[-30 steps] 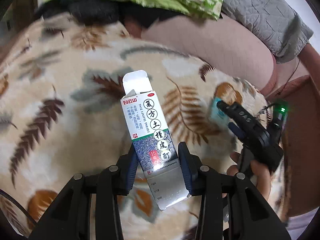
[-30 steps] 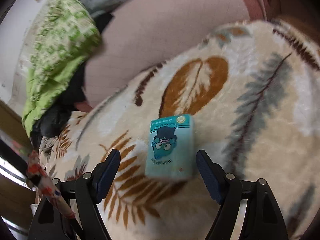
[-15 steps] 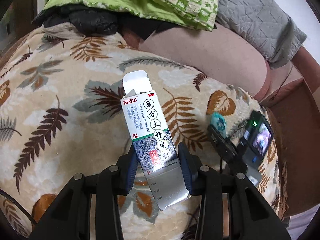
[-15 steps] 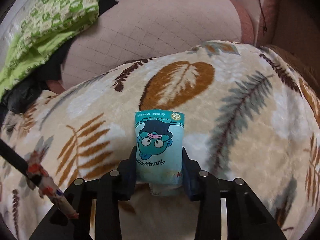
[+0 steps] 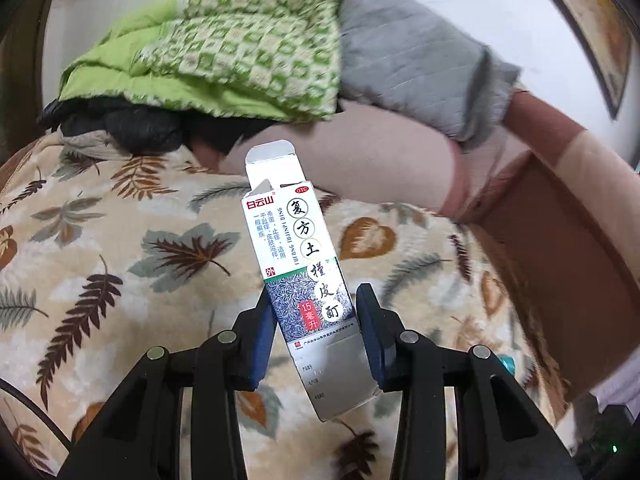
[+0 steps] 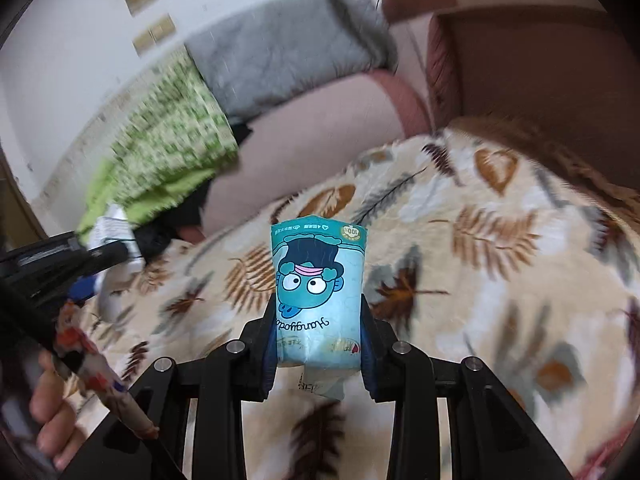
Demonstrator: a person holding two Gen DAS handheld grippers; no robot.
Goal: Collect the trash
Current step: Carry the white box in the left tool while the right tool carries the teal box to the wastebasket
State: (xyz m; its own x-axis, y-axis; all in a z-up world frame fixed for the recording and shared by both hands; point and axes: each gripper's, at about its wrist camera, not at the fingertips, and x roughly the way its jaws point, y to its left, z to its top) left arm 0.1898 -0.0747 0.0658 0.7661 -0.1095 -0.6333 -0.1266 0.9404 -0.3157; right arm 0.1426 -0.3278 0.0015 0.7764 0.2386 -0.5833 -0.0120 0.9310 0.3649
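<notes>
My left gripper (image 5: 316, 320) is shut on a tall white medicine carton (image 5: 298, 264) with Chinese lettering and an open top flap; the carton stands tilted up off the leaf-print blanket (image 5: 120, 264). In the right wrist view my right gripper (image 6: 318, 332) is shut on a teal tissue packet (image 6: 318, 280) printed with an upside-down cartoon face, lifted above the blanket (image 6: 500, 280). The left gripper (image 6: 108, 256) with the carton appears blurred at the left edge of that view, beside a hand (image 6: 48, 408).
Behind the blanket lie a green checked quilt (image 5: 224, 52), a grey quilted pillow (image 5: 412, 60), a pink cushion (image 5: 352, 168) and dark clothing (image 5: 132, 124). A brown sofa arm (image 5: 560, 240) rises on the right. A white wall stands behind.
My right gripper shut on the teal packet that lay on the blanket and lifted it. Both grippers have risen and tilted up, so more of the wall and pillows shows.
</notes>
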